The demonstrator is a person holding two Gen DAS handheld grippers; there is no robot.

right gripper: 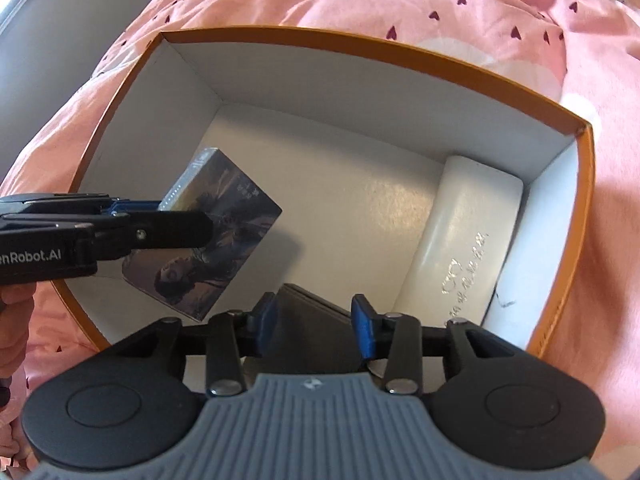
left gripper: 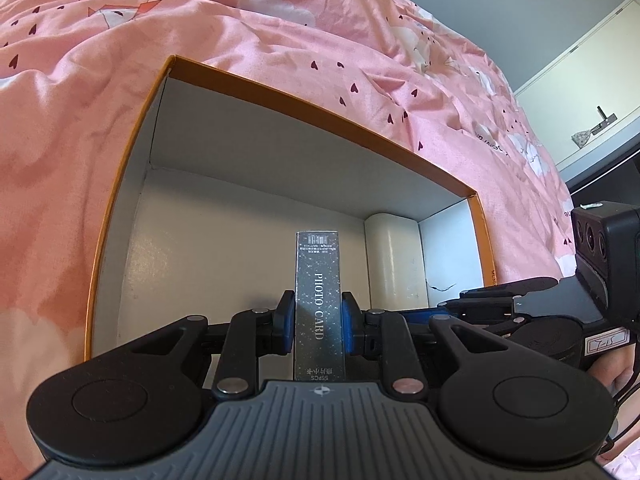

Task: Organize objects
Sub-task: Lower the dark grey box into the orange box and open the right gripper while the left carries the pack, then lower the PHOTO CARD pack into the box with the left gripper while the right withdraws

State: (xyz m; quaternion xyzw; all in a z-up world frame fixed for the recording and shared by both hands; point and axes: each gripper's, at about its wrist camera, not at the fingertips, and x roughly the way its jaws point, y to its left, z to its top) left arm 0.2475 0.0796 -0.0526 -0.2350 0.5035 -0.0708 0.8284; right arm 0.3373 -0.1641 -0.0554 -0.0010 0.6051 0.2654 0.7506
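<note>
1. Looking along the left gripper (left gripper: 318, 322) in the left wrist view, its blue pads (left gripper: 287, 320) are seen pressed on the two narrow sides of a dark photo card box (left gripper: 318, 280), which is held upright with its printed edge toward the camera.
2. The held box is seen inside the orange-rimmed carton (left gripper: 132, 152), between the carton's left wall and a white case (left gripper: 394, 260) lying along the right wall.
3. Bare white floor is left open to the left of the held box and behind it, up to the far wall; the strip between the box and the white case is narrower.
4. The carton is seen resting on a pink bedspread (left gripper: 240, 32), which bulges up past the far rim and the left rim.
5. At the right edge of this view the right gripper (left gripper: 480, 304) is seen reaching over the carton's right rim.
6. In the right wrist view the right gripper (right gripper: 316, 318) is seen with its jaws apart; a dark flat object (right gripper: 316, 320) lies between the blue pads (right gripper: 366, 328), but whether the pads touch it cannot be told.
7. The left gripper (right gripper: 168, 216) enters from the left edge, clamped on the photo card box (right gripper: 224, 240), which hangs tilted above the carton's (right gripper: 360, 46) left half.
8. The white case (right gripper: 460, 248) lies against the right wall; open floor remains in the middle, between it and the held box.
9. The pink bedspread (right gripper: 480, 8) surrounds the carton's rim.
</note>
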